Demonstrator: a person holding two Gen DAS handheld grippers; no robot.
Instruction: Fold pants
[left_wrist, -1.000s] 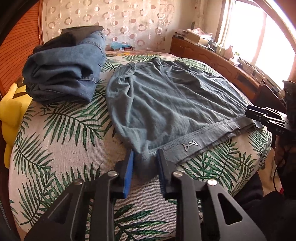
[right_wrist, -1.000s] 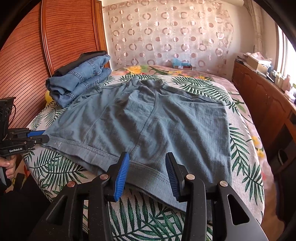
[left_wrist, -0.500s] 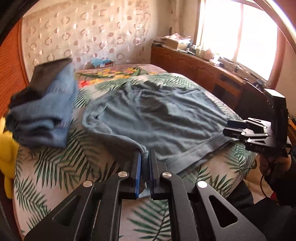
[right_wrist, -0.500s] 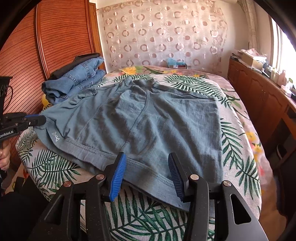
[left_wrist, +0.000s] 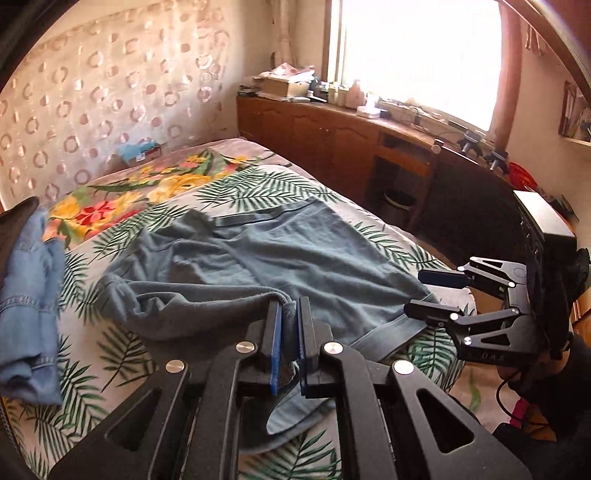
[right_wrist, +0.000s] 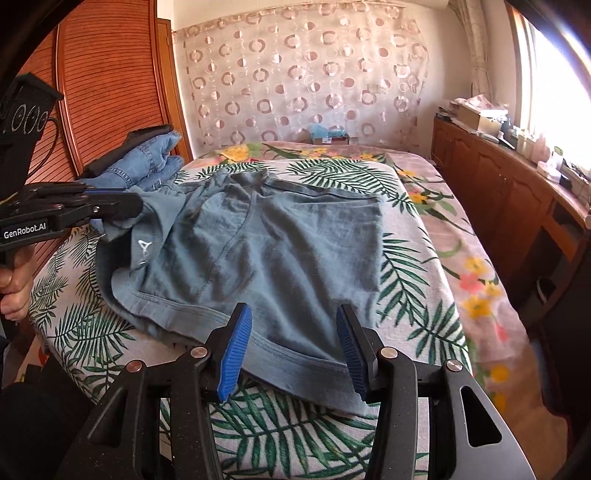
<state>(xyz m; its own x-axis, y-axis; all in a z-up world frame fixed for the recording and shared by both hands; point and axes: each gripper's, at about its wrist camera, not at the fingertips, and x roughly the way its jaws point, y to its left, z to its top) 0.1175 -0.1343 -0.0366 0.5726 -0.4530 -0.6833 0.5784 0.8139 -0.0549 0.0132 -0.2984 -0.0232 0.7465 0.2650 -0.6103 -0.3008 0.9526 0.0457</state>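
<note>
Pants (right_wrist: 266, 251), grey-blue shorts, lie spread on the palm-print bed (right_wrist: 424, 258), waistband toward the grippers. Left gripper (left_wrist: 287, 306) is clamped tight on the waistband corner, cloth bunched between its blue pads and lifted off the bed; that side is peeling over toward the middle. Right gripper (right_wrist: 293, 321) has jaws half apart, nothing pinched, the waistband hem lying just beyond and below its tips. Progress: first fold only begun, one corner raised, most of the fabric flat. Left to do, likely: lay the lifted half across, fold again. Folded jeans (right_wrist: 147, 162) stacked off to the left gripper's far side.
</note>
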